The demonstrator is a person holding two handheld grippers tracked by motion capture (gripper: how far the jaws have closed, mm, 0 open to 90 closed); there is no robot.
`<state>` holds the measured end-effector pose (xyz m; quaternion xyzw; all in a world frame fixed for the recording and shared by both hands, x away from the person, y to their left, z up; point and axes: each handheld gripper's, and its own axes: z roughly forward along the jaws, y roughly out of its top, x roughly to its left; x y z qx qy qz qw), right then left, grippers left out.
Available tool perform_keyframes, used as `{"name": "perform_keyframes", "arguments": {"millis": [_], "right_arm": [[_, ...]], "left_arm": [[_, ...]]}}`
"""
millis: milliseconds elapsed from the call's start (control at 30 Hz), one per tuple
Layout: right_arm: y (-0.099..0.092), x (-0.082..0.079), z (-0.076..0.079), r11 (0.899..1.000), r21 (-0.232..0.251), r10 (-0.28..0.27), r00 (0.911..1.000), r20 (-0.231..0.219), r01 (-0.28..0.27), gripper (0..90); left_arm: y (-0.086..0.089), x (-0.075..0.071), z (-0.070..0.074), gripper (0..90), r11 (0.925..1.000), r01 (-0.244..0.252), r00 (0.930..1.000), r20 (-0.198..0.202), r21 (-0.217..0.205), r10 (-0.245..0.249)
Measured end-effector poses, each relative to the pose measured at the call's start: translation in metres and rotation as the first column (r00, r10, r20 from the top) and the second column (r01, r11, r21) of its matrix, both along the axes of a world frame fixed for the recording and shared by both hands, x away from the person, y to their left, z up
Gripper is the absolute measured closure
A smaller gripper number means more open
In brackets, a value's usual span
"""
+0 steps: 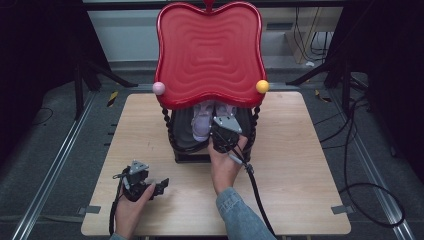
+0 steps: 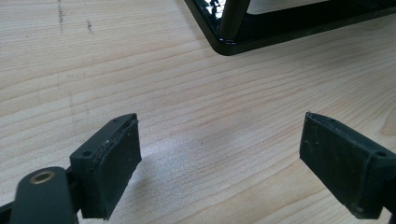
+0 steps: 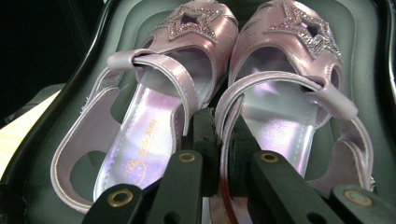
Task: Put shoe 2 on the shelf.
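The right gripper (image 3: 217,140) is pinching the inner edge of the right sandal (image 3: 285,93), lying beside the left sandal (image 3: 154,107) on the lower shelf (image 3: 369,60). Left gripper (image 2: 219,163) is resting open, empty. Lifting should go straight, clearing the red tray (image 1: 210,50).

A light wood-grain desk (image 1: 300,165) stands on grey carpet (image 1: 45,165). Metal rails (image 1: 55,160) run along the floor on both sides. Black cables (image 1: 365,190) loop over the carpet, black stand legs (image 1: 107,75) rise behind, and a pale wall panel (image 1: 127,35) lies beyond.
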<state>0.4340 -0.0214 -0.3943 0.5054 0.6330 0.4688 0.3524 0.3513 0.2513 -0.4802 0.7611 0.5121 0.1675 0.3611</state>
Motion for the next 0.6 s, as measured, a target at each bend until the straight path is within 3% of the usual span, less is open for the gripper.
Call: {"name": "perform_keyframes", "arguments": {"millis": [200, 600], "right_arm": [[-0.0004, 0.0005, -0.0005, 1.000, -0.009, 0.005, 1.0000, -0.004, -0.005, 84.5], [-0.0093, -0.0052, 0.0036, 0.999, -0.012, 0.033, 0.9992, -0.021, -0.034, 68.9]], "left_arm": [[-0.0008, -0.0002, -0.0001, 11.9, 1.0000, 0.003, 1.0000, 0.000, 0.002, -0.003], [-0.0031, -0.0006, -0.0004, 11.8, 1.0000, 0.007, 1.0000, 0.000, 0.000, -0.007]]}}
